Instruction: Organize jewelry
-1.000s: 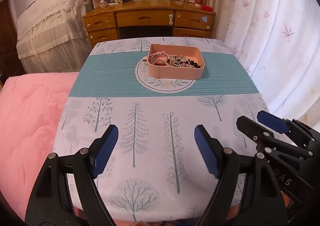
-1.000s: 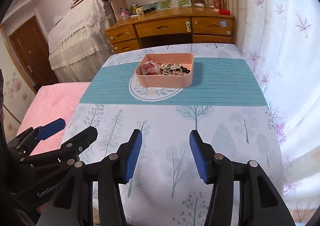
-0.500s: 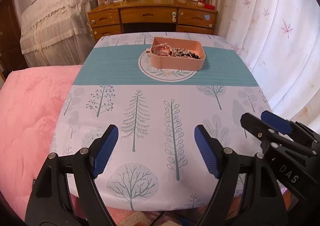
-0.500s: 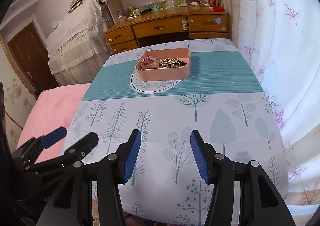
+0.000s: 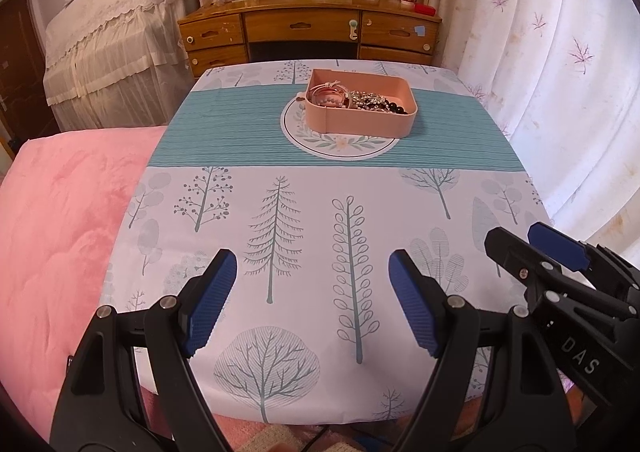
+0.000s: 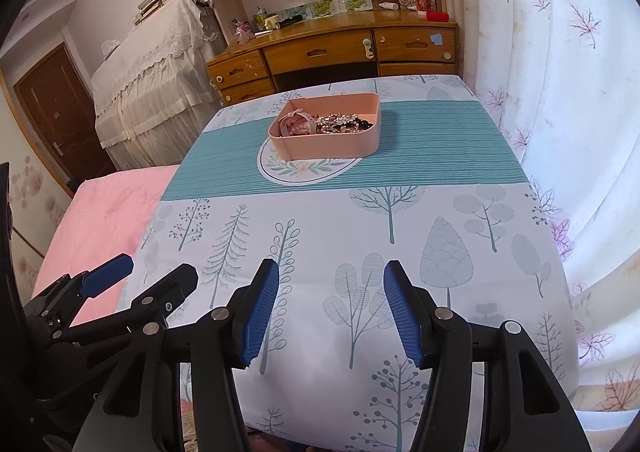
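1. Jewelry [image 5: 362, 100] heaped in a shallow pink tray [image 5: 360, 124]: glittering metallic chain links, dark round beads, a pale pink band at the left end.
2. Tray smooth and matte, rectangular with rounded corners, set on the white printed medallion [image 5: 340, 142] in the middle of a teal ribbed stripe [image 5: 224, 132].
3. Tablecloth [image 5: 304, 212] thin and smooth, white, printed with blue-grey trees and leaves, draped over the near edge.
4. Fluffy pink blanket [image 5: 56, 232] to the left of the table; glossy wooden desk [image 5: 308, 32] behind; sheer leaf-patterned curtain [image 5: 560, 72] at right.
5. Left gripper [image 5: 312, 300]: black frame, blue ridged pads, spread wide with nothing between, hovering over the near edge of the cloth.
6. Right gripper [image 6: 330, 310]: same build, jaws parted and opening, nothing between them, just beside the left one over the same near edge.
7. Tray well apart from both grippers, far across the table, ahead of them and near the centre line.
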